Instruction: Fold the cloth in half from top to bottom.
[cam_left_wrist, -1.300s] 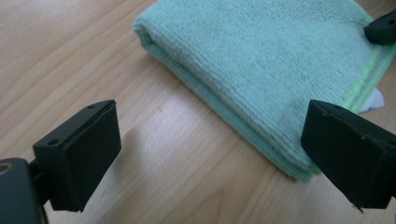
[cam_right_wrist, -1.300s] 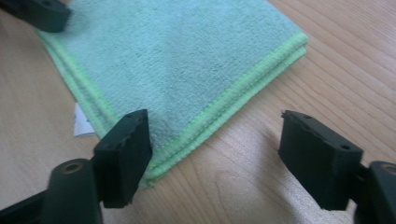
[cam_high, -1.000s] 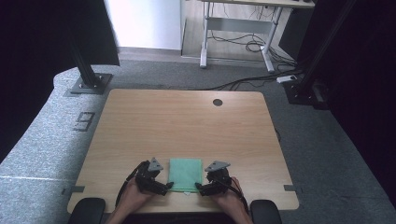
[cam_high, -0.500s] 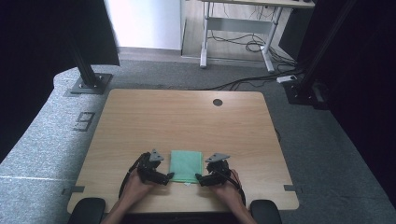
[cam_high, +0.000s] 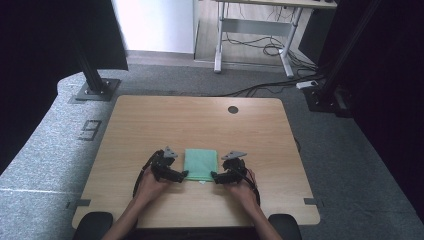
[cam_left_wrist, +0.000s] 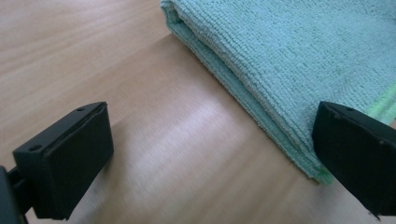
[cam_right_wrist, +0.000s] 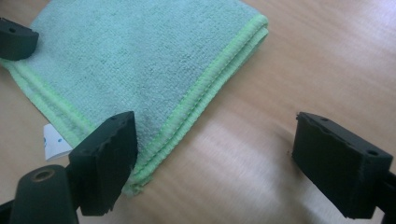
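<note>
A folded mint-green microfibre cloth (cam_high: 200, 164) lies flat on the wooden table (cam_high: 200, 120) near its front edge. My left gripper (cam_high: 183, 175) stands open at the cloth's near left corner; in the left gripper view the cloth (cam_left_wrist: 299, 70) has its folded edge running toward the right jaw, with bare wood between the jaws. My right gripper (cam_high: 214, 176) is open at the near right corner. In the right gripper view the cloth (cam_right_wrist: 140, 60) lies under the left jaw, its bright green hem showing, and a white tag (cam_right_wrist: 55, 140) sticks out from the near edge.
A round cable hole (cam_high: 233, 109) sits near the table's far edge. Grey carpet surrounds the table, with black stand bases (cam_high: 95, 90) at the far left and far right, and a desk frame with cables (cam_high: 255, 40) beyond.
Both hands and the cloth now sit a little farther from the table's front edge than a second ago. The grippers stay at the cloth's near corners.
</note>
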